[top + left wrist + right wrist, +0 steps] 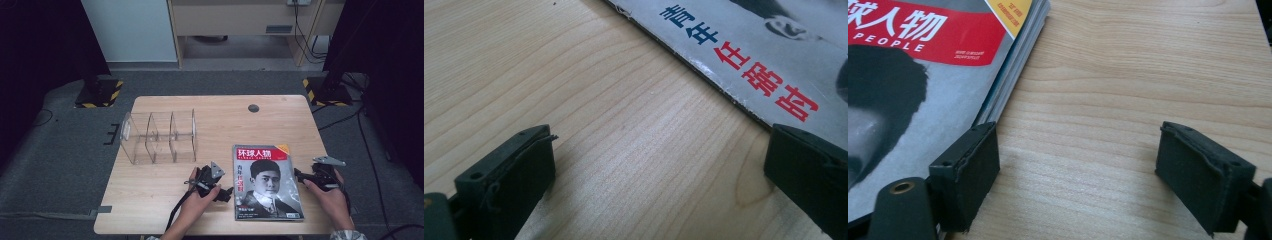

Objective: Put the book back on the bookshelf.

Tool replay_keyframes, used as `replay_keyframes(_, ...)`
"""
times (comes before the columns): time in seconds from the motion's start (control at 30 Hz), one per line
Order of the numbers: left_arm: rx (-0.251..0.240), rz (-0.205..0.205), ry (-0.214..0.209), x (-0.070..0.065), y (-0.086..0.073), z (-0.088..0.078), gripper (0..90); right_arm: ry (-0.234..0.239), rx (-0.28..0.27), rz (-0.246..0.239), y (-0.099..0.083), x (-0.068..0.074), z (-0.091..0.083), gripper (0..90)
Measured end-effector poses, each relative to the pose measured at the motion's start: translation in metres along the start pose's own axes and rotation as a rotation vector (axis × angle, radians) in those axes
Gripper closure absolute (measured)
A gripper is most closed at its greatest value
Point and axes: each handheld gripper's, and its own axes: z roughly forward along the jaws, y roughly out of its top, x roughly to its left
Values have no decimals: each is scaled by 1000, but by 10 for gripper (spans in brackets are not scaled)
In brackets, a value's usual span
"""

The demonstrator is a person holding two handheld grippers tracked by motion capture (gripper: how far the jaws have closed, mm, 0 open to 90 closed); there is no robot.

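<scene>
Organizer: a clear acrylic rack [159, 136] stands at the far left of the wooden table [150, 200]; three compartments split by see-through dividers, and I can see nothing in any of them.
Magazine: lying flat, cover up, on the near right part of the table — magazine [267, 182], well apart from the rack.
Cover look: red title banner across the top, a yellow-orange corner flash at the upper right, a black-and-white portrait of a person in a dark suit below.
Writing: white Chinese characters 环球人物 on the red band, with "PEOPLE" beneath in the right gripper view; blue and red characters run down the left edge in the left gripper view; the small print is too tiny to read.
Left gripper: left gripper [227, 194] sits just beside the magazine's left edge, jaws spread wide, nothing between them but bare wood.
Right gripper: right gripper [300, 175] is at the magazine's right edge, jaws released and wide, one jaw by the page stack, gripping nothing.
</scene>
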Motion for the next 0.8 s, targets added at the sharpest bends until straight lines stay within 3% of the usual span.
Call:
replay_keyframes(0.17,-5,7,-1,-1,-1,-1,0,-7,-7,-18,2,0,-3,205)
replay_keyframes(0.23,-19,3,-3,-1,0,-2,53,-6,-24,-16,4,1,-6,227)
replay_keyframes(0.33,-93,-15,-9,-4,2,-8,68,5,-39,-21,7,3,-10,248)
replay_keyframes(0.47,-125,0,-34,-11,5,-12,70,18,-60,-47,9,7,-13,290)
replay_keyframes(0.8,-124,58,-96,-38,7,-10,72,89,-44,-92,10,23,-13,292)
